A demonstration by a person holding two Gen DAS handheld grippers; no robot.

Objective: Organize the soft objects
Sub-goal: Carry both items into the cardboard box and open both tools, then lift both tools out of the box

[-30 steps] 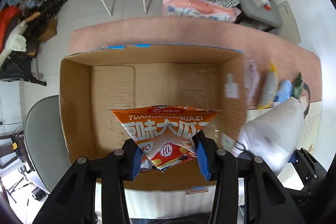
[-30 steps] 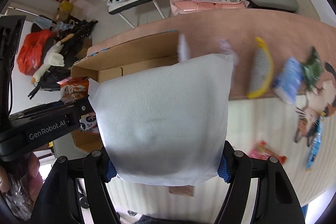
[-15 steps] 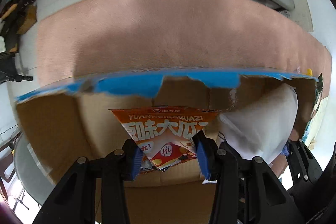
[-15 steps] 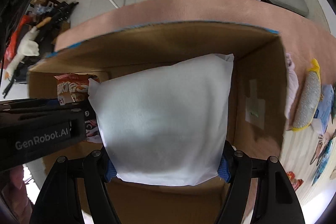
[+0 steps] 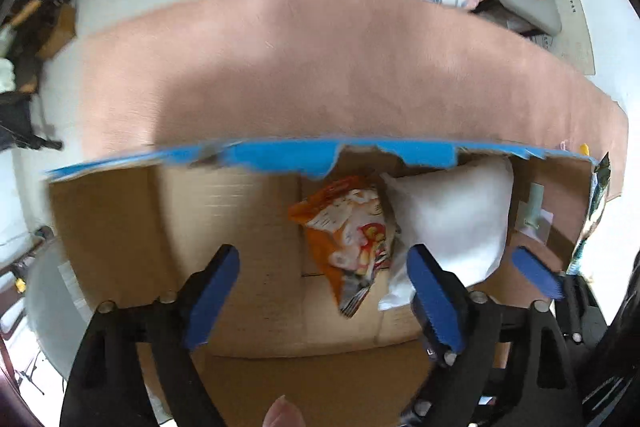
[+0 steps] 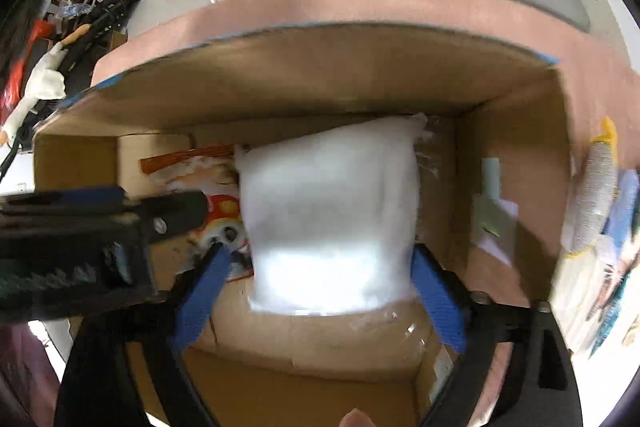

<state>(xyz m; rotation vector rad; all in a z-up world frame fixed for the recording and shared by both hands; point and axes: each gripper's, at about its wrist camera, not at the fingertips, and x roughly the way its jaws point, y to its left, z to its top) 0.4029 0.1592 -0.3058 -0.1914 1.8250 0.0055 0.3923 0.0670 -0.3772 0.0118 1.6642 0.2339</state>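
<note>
Left wrist view: pink table (image 5: 320,67) fills the upper half, a cardboard box (image 5: 224,211) sits on it, far rim edged with torn blue tape (image 5: 288,153). Same box in the right wrist view (image 6: 320,83), seen from above with its far and right walls showing.

White pillow (image 6: 332,211) lies inside the box, toward the far right corner, its top edge against the far wall. In the left view the pillow (image 5: 452,219) rests on the box floor, right of centre.

Orange snack bag (image 5: 348,231) lies on the box floor just left of the pillow, touching it, tilted with its crimped end toward the camera. Right view shows the bag (image 6: 200,175) partly hidden behind the other gripper's body.

Left gripper (image 5: 324,295): jaws wide apart, blue pads (image 5: 210,295) clear of the bag, nothing between them. It hangs inside the box over the near floor.

Right gripper (image 6: 320,297): jaws spread, pads (image 6: 200,301) flanking the pillow's near edge. Right pad sits at the pillow's corner; whether it touches is blurred, cannot tell. Left pad stands apart from the pillow. No clamping visible.

Outside the box, right of its wall on the table: a yellow-ended grey toy (image 6: 596,195) and some blurred packets beside it. A paper label (image 6: 492,215) is stuck on the inner right wall.

Fingertip (image 6: 354,419) at the bottom edge of the right view.
</note>
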